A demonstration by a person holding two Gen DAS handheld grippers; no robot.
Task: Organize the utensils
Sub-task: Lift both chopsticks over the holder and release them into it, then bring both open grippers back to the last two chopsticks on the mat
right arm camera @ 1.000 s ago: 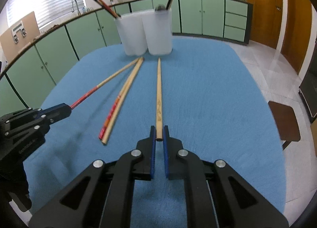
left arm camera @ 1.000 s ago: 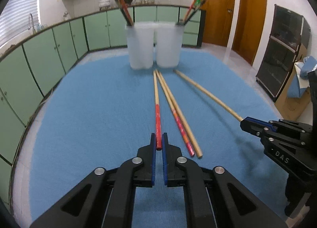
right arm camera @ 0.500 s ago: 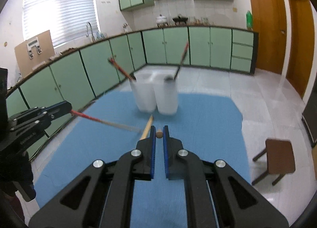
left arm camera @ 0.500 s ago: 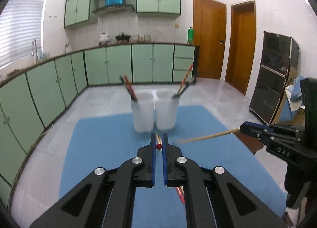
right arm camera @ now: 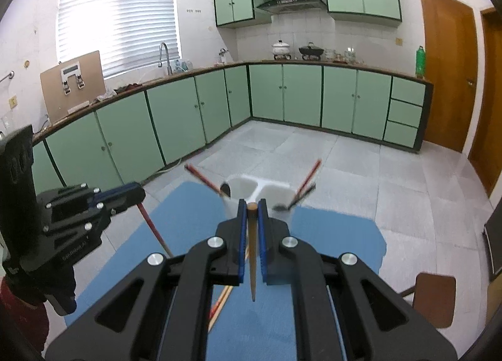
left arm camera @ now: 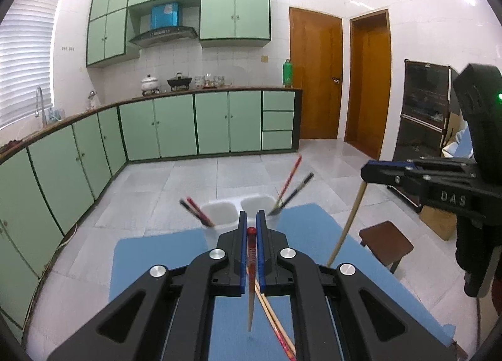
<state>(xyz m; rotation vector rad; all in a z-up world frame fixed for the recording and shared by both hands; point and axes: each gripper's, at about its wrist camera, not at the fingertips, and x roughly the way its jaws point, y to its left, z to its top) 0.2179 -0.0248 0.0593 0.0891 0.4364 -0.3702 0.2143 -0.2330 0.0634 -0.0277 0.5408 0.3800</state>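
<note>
Chopsticks are the job here, and each gripper has one pinched at its thick end. The left gripper (left arm camera: 248,230) is clamped on a red-topped chopstick (left arm camera: 250,282), which hangs point-down from the pads, clear of the blue mat (left arm camera: 141,254). The right gripper (right arm camera: 252,208) is pressed shut on a plain wooden chopstick (right arm camera: 252,254) that dangles the same way, tip off the mat.

Landmark for everything is the pair of white holder cups (left arm camera: 238,204) at the far end of the mat. Each cup already has a couple of sticks leaning out of it. Both held chopsticks sit on the near side of the cups, raised to about rim height or above. Two more chopsticks (left arm camera: 276,326) lie flat on the mat, nearer still than the cups, below the left gripper.

As for handling, these look light, stiff and thin, so weight should be no trouble. The likely nuisance is pivoting: gripped at one end only, a smooth round stick can swing or slip between the pads. Holding near the thick top, as now, seems right, since it leaves the narrow tip free to lead into a cup. A firm squeeze probably will not harm them.
</note>
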